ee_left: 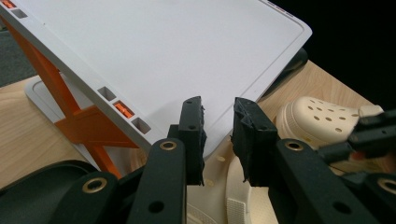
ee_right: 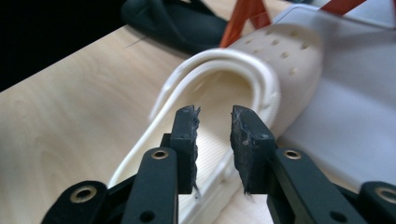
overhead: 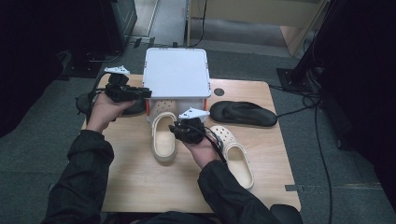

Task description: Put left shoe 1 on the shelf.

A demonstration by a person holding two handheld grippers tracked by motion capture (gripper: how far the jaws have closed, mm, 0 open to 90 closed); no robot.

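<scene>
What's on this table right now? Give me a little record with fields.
table: light wood
rack: white shelf on orange legs, at the far edge
cream clogs: one with its toe under the rack, one to its right
black sandals: one right of the rack, one left of it
left gripper: open, at the rack's left edge
right gripper: open, over the clog under the rack

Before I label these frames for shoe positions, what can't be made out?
- High view: the left clog's toe sits under the white rack's top shelf.
- High view: a dark sandal at the table's left is hidden by the left gripper and hand.
- Left gripper view: the right clog is partly covered by the right gripper.
- Right gripper view: the black sandal is cut off by the top edge.
</scene>
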